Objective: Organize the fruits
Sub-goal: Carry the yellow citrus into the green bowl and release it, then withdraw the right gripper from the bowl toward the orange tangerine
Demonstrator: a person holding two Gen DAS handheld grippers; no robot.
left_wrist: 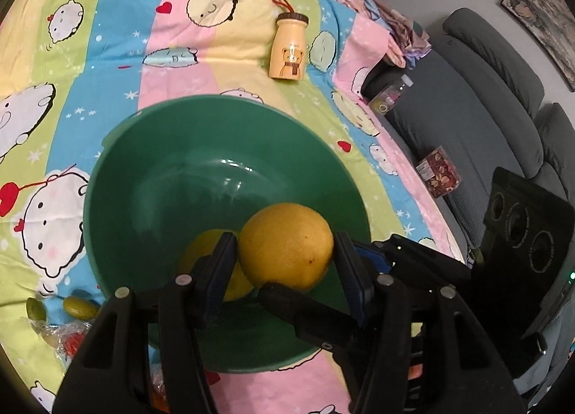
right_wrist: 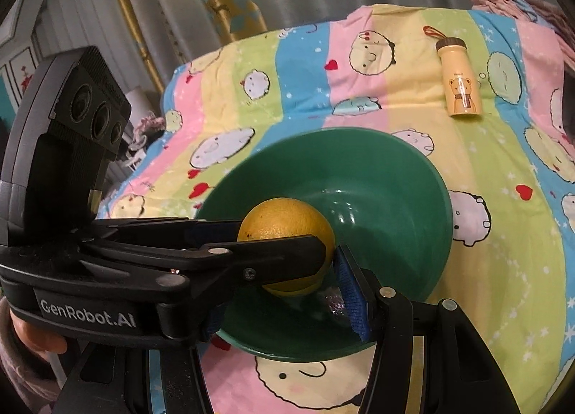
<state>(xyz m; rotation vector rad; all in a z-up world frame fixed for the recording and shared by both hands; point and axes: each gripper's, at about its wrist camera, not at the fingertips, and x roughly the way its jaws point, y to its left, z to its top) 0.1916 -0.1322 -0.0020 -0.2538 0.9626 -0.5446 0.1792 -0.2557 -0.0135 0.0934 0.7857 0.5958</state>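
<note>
A yellow citrus fruit (left_wrist: 287, 252) (right_wrist: 284, 216) hangs low over the green bowl (left_wrist: 172, 180) (right_wrist: 395, 216) on the cartoon-print sheet. My left gripper (left_wrist: 284, 238) is shut on it, with a pad on each side. In the right wrist view the left gripper (right_wrist: 284, 234) reaches in from the left, one finger across the fruit's front. My right gripper (right_wrist: 287, 259) holds the same fruit crosswise. Its right fingertip touches the fruit's side, and its left finger is hidden behind the left gripper. A second yellow fruit (left_wrist: 201, 252) lies in the bowl, partly behind my left finger.
A yellow bear-print bottle (left_wrist: 289, 47) (right_wrist: 460, 87) lies beyond the bowl. Small green fruits (left_wrist: 81, 306) and a crinkled plastic bag (left_wrist: 64, 338) sit left of the bowl. The sheet drops off on the right toward a grey sofa (left_wrist: 467, 126) with a box (left_wrist: 438, 177).
</note>
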